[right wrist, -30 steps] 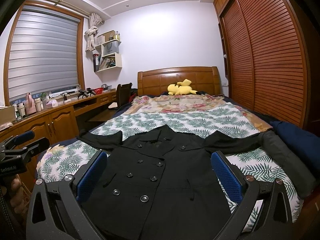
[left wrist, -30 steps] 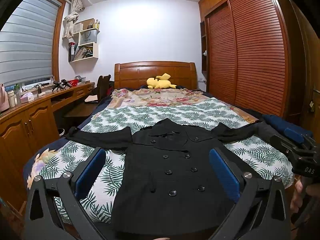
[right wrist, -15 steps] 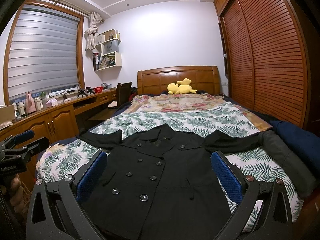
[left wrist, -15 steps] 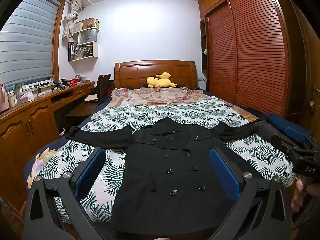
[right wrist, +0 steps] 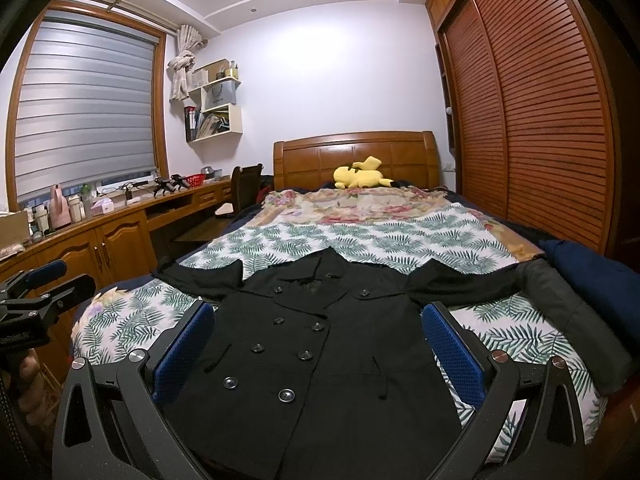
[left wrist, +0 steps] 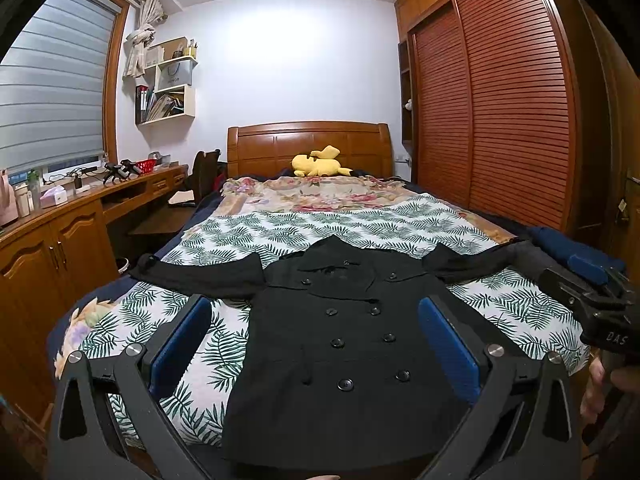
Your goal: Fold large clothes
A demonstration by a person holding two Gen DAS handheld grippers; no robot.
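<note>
Garment: a black double-breasted woollen coat (left wrist: 344,344) lies flat and front-up on the bed, collar toward the headboard, hem at the near edge, both sleeves stretched out sideways.
Left sleeve of coat: reaches across the leaf-print cover toward the dark blue edge of the bed on the window side.
Right sleeve of coat: runs toward the wardrobe side, ending near a grey folded garment (right wrist: 568,320) and a navy blue bundle (right wrist: 600,280).
Bedding: a white bedspread with green palm-leaf print (left wrist: 344,228) under the coat; a floral quilt (left wrist: 316,194) beyond it.
Left gripper (left wrist: 314,344): black frame with blue-padded fingers (left wrist: 182,340), jaws spread wide, nothing between them, held above the coat's lower half without touching it.
Right gripper (right wrist: 318,346): same build, blue-padded fingers (right wrist: 450,354) set wide apart and empty, poised over the hem end of the coat; also seen at the right edge of the left wrist view, with a hand (left wrist: 600,384) on its handle.
Background: a yellow plush toy (left wrist: 318,162) against the wooden headboard (left wrist: 308,140); slatted wooden wardrobe doors (left wrist: 512,112) on the right; a long wooden desk with cabinets (right wrist: 100,236) under the window blind on the left.
</note>
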